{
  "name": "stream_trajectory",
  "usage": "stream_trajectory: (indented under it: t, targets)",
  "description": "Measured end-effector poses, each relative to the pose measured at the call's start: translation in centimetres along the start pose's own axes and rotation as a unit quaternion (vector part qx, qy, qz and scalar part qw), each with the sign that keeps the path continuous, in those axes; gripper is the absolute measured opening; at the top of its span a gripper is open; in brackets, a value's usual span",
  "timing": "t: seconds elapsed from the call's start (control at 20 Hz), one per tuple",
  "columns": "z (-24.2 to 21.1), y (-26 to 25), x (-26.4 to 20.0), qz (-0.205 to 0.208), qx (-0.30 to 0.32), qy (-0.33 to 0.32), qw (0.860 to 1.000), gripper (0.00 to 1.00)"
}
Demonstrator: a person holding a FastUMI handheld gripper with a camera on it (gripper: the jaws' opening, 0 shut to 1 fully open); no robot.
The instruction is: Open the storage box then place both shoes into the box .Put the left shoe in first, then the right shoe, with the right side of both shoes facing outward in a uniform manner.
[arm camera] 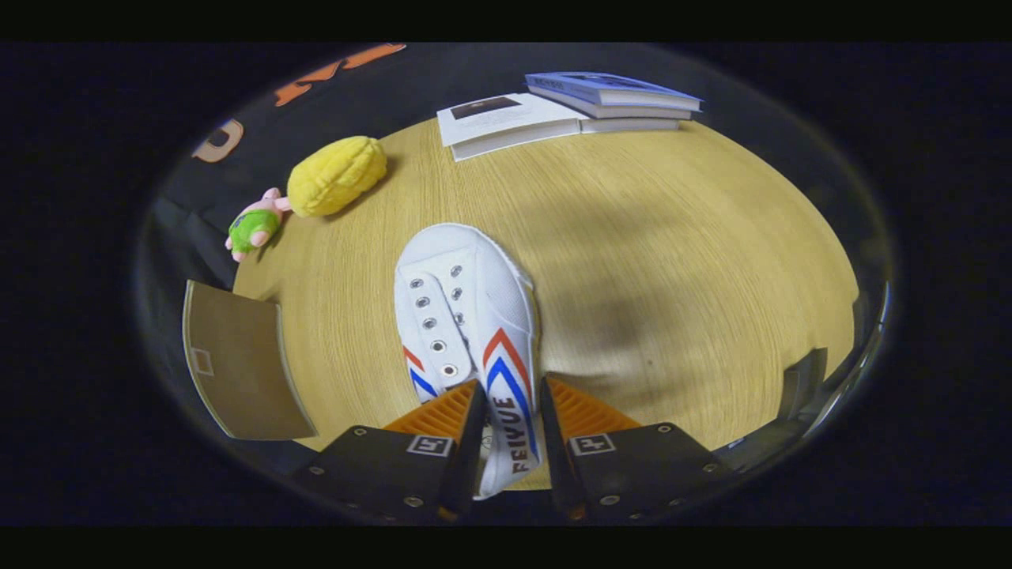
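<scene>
Pale wood tabletop (pixel 648 237) fills the booth, dark cloth behind it. The gripper (pixel 510 427) is clamped on a white shoe (pixel 462 308), both fingers pressing the sides of its heel end, the toe pointing away toward the books. By my judgement a shoe is being carried to the storage box; which shoe I cannot tell. A brown flap (pixel 237 363), probably the opened box lid, lies just left of the fingers, so the next move calls for swinging left and keeping the shoe's side turned properly. A yellow plush (pixel 336 175), a small green toy (pixel 253 229) and stacked books (pixel 569 107) sit well beyond, out of the way.
</scene>
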State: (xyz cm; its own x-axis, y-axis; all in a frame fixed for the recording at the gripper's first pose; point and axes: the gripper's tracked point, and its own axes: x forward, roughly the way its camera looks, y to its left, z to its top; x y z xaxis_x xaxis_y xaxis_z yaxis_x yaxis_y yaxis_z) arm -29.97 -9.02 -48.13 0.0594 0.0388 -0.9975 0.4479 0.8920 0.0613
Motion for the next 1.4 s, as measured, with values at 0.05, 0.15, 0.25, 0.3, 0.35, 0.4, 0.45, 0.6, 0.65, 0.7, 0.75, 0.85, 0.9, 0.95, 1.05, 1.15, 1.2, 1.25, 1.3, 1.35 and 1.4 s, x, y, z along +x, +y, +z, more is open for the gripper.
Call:
stream_trajectory:
  t: [0.05,0.15,0.25,0.3,0.35,0.4,0.45,0.6,0.65,0.7,0.75,0.85,0.9,0.95,1.05,1.15,1.2,1.25,1.3,1.35,1.4]
  targets:
    - [0.1,0.0,-0.2,0.002,-0.009,-0.005,1.0,0.36]
    - [0.3,-0.3,-0.5,0.004,-0.003,-0.02,1.0,0.29]
    - [0.5,0.5,-0.8,0.022,0.026,-0.034,0.999,0.18]
    - [0.5,1.2,-0.8,0.035,0.043,-0.036,0.998,0.16]
    - [0.7,2.1,-0.9,0.048,0.055,-0.037,0.997,0.14]
    - [0.9,2.9,-1.2,0.057,0.064,-0.04,0.996,0.12]
    - [1.5,3.8,-1.6,0.07,0.068,-0.047,0.994,0.11]
    - [3.1,7.0,-3.3,0.114,0.08,-0.058,0.989,0.11]
    - [3.9,8.0,-4.2,0.124,0.078,-0.065,0.987,0.11]
    - [4.6,9.0,-5.0,0.13,0.07,-0.072,0.986,0.1]
    - [5.3,10.1,-5.8,0.136,0.06,-0.078,0.986,0.11]
    - [6.6,12.6,-7.6,0.15,0.034,-0.092,0.984,0.11]
    - [7.0,13.8,-8.5,0.157,0.02,-0.099,0.983,0.11]
    - [7.3,15.1,-9.4,0.163,0.004,-0.103,0.981,0.11]
    - [7.6,17.9,-11.2,0.174,-0.03,-0.114,0.978,0.11]
    - [7.6,21.0,-12.5,0.189,-0.064,-0.118,0.973,0.1]
    - [7.5,22.5,-13.0,0.198,-0.079,-0.119,0.97,0.1]
    - [7.2,23.9,-13.5,0.206,-0.095,-0.119,0.967,0.11]
    - [6.8,25.3,-13.9,0.213,-0.109,-0.118,0.964,0.1]
    - [6.4,26.7,-14.3,0.219,-0.124,-0.116,0.961,0.1]
    - [6.1,28.0,-14.4,0.223,-0.137,-0.114,0.958,0.1]
